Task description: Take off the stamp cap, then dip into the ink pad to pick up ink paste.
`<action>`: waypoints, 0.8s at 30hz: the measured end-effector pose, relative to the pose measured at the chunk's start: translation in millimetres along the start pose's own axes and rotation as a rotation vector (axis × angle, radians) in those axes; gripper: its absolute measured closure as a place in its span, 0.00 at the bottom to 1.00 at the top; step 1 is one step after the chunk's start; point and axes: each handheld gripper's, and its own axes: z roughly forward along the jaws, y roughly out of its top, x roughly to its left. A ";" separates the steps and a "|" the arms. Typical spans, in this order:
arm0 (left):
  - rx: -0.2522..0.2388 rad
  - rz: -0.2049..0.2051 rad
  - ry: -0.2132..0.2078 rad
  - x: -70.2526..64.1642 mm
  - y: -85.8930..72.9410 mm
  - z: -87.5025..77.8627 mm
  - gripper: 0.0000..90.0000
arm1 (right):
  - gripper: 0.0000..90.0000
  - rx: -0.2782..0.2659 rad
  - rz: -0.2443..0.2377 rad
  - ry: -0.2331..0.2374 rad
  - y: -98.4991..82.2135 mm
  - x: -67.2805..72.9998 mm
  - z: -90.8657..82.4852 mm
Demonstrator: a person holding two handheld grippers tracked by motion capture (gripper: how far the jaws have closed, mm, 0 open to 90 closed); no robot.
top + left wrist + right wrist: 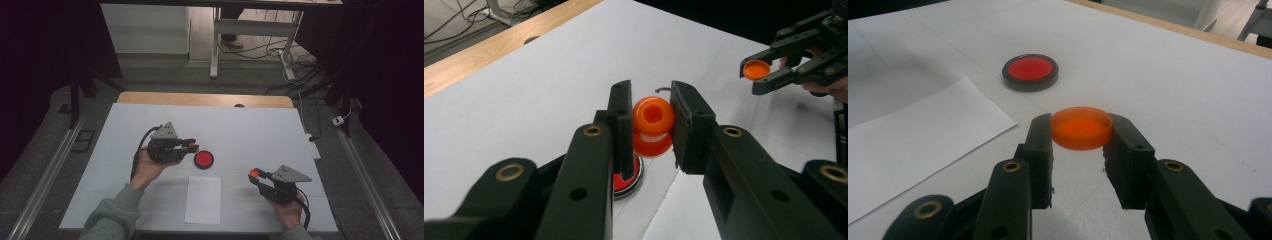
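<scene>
**Table (150, 120)**, white-topped, wooden strip along the far edge. Carries a sheet, a dish and both tools.

**Paper sheet (202, 199)**, blank, flat near the near edge at its middle. Risk: a hand sweeping low could drag it.

**Left gripper (191, 145)**, held left of the table's middle, jaws closed on an orange bottle (652, 120). The bottle is uncapped and its open mouth faces the left gripper view's camera, so it appears tipped. Contents cannot be told; the mouth looks hollow. Risk: if anything is inside, the tilt could spill it onto the table or the dish below. The rounded body could also slip between flat pads.

**Right gripper (254, 173)**, held toward the near right corner, jaws closed on an orange cap (1081, 127) by its rim, hollow side up, nothing in it. Risk: a thin rim pinch; a small twist could pop the cap out and send it rolling off the near edge.

**Round dish (203, 159)**, black rim, red inside, at the table's middle just beyond the sheet, beneath the bottle. Whether the red is paint or lining cannot be told.
</scene>
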 end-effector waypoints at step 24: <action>0.073 0.005 0.022 11.9 -0.9 22.7 0.81 | 0.72 0.005 -0.002 -0.004 -1.2 0.0 -0.8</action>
